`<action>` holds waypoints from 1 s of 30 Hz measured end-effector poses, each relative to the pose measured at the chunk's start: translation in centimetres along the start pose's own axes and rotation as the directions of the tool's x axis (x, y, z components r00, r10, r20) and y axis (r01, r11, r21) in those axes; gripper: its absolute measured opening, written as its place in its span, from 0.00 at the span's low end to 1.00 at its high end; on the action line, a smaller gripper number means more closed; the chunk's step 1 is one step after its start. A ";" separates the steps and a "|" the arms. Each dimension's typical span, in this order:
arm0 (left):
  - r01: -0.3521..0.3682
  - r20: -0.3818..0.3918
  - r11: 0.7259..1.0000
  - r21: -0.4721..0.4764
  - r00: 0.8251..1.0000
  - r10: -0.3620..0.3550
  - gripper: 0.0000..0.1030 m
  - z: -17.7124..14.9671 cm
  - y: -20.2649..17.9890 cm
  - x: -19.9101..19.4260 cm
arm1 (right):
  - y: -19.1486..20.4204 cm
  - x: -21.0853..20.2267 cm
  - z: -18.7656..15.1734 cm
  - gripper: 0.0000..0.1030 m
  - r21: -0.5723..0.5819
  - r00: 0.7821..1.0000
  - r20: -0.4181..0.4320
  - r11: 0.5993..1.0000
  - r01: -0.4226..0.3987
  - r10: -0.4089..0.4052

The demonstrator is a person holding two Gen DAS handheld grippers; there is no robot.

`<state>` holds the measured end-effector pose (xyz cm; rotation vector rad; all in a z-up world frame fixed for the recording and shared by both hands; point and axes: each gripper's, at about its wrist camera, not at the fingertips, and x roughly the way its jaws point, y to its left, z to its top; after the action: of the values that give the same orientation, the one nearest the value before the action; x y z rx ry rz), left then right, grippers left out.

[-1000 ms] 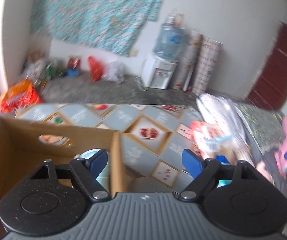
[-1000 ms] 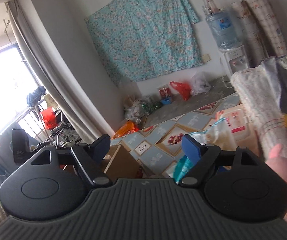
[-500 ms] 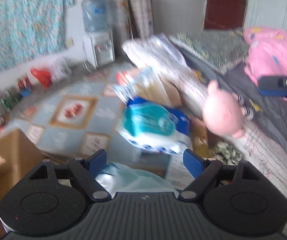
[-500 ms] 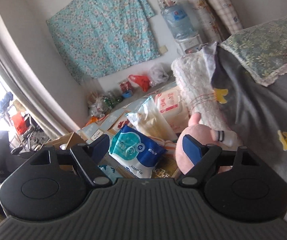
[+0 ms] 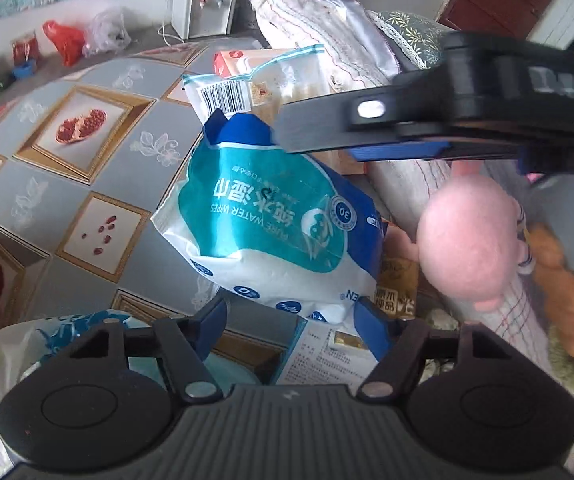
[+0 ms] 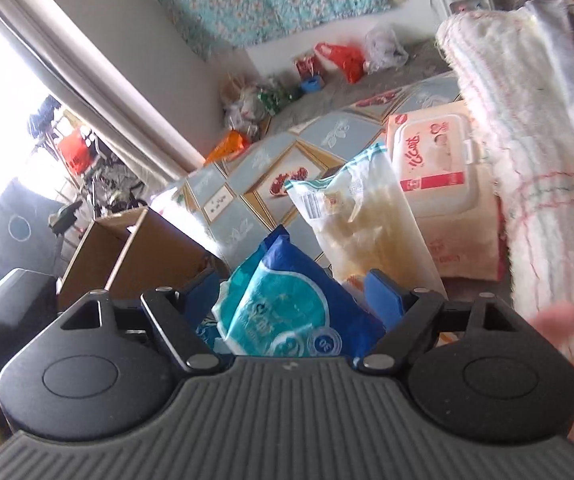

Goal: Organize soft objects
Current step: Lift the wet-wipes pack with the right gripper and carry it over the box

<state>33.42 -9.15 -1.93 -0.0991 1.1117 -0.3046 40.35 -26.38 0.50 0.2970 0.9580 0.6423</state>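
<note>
A blue and teal wet-wipes pack (image 5: 275, 216) lies on the patterned floor mat (image 5: 87, 168). My left gripper (image 5: 291, 324) is open just below the pack's near edge. My right gripper (image 6: 293, 300) is open with the same pack (image 6: 287, 308) between its fingers; in the left wrist view its finger (image 5: 351, 128) reaches over the pack's top. A pink plush toy (image 5: 467, 244) sits right of the pack. A clear bag (image 6: 367, 216) and a pink wipes box (image 6: 435, 156) lie beyond.
A cardboard box (image 6: 127, 252) stands at the left. A rolled white blanket (image 6: 535, 160) and bedding rise at the right. A plastic bag (image 5: 11, 356) lies by my left gripper. A water dispenser (image 5: 203, 0) and bags line the far wall.
Both grippers have swung from the cardboard box and room toward the pile and closed in on the wipes pack. The right gripper now straddles the pack.
</note>
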 end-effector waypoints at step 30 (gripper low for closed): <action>0.074 0.140 0.997 0.014 0.987 -0.075 0.59 0.5 -1.3 -5.0 | 1.4 -2.7 -0.7 0.61 0.033 0.997 0.029 0.997 -0.069 0.068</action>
<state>31.58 -8.96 2.93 -0.1522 0.9685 -0.3644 38.13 -26.98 2.64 0.3690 0.9360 0.6837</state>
